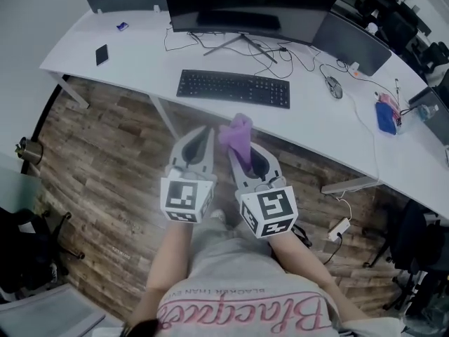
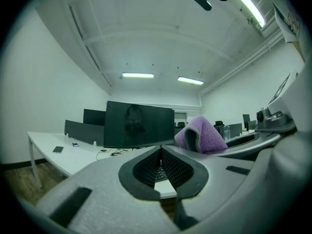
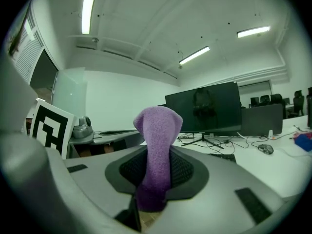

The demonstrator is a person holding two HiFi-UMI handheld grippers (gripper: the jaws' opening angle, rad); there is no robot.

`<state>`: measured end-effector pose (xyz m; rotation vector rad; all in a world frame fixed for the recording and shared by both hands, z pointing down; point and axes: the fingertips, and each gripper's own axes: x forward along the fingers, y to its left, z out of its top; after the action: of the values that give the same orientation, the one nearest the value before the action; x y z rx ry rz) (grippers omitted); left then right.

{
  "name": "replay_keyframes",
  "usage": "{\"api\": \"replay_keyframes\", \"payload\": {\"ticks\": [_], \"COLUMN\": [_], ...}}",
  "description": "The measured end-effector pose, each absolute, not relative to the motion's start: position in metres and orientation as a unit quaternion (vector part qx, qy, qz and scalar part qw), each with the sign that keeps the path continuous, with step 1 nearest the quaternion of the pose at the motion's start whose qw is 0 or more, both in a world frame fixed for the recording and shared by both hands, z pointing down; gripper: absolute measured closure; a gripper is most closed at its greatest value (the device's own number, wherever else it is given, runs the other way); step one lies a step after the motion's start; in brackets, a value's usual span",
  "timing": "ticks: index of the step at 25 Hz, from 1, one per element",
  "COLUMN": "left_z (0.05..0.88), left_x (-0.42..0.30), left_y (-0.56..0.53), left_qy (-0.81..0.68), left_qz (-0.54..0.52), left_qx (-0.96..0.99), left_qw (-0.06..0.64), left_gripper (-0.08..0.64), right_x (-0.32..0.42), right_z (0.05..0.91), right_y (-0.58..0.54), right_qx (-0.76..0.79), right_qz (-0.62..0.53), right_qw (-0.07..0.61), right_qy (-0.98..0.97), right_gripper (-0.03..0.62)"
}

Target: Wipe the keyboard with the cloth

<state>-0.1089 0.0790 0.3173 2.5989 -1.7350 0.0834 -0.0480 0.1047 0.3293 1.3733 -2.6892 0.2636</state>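
The right gripper (image 1: pixel 238 152) is clenched on the purple cloth (image 1: pixel 237 132). In the right gripper view the cloth (image 3: pixel 157 135) runs up between the two dark pads, pinched low, with a rounded fold standing free above the tips. That free fold looks like the working end, left out past the jaws so that soft fabric rather than hard plastic would meet the keys.

The left gripper (image 1: pixel 205 132) hangs just beside it on the left, jaws drawn together at the tips and nothing between them. The left gripper view shows only a sliver of keys and white surface through the hollow behind the tips, with the cloth (image 2: pixel 201 136) off to the right. This gripper seems kept spare, perhaps to steady the keyboard when the wiping comes.

Both grippers are held close in front of the person's body, above the wooden floor (image 1: pixel 105 167) and well apart from the white surface (image 1: pixel 140 55). The keyboard (image 1: pixel 233 88) lies beyond them, close to the near edge of the surface and in front of the dark monitor (image 1: pixel 249 2). Its length runs left to right and its keys are uncovered. Cables trail off to its right towards a mouse (image 1: pixel 334 86), and a phone (image 1: pixel 102 54) lies far to the left.

I judge that the wipe has not begun: the cloth is gripped and ready, and the approach to the keyboard is yet to be made. Sitting so near the edge, the keyboard should be easy to reach from where the person stands.
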Motion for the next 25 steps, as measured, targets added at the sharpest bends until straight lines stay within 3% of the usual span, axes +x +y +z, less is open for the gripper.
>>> {"api": "replay_keyframes", "payload": {"ticks": [25], "left_z": [0.335], "left_x": [-0.071], "left_y": [-0.053], "left_qy": [-0.540], "left_qz": [0.045], "left_qx": [0.840], "left_qw": [0.016], "left_gripper": [0.554], "right_x": [-0.009], "right_z": [0.342], "right_y": [-0.036], "right_qx": [0.468], "right_qz": [0.115], "right_qw": [0.055], "right_qy": [-0.875], "right_gripper": [0.500]}}
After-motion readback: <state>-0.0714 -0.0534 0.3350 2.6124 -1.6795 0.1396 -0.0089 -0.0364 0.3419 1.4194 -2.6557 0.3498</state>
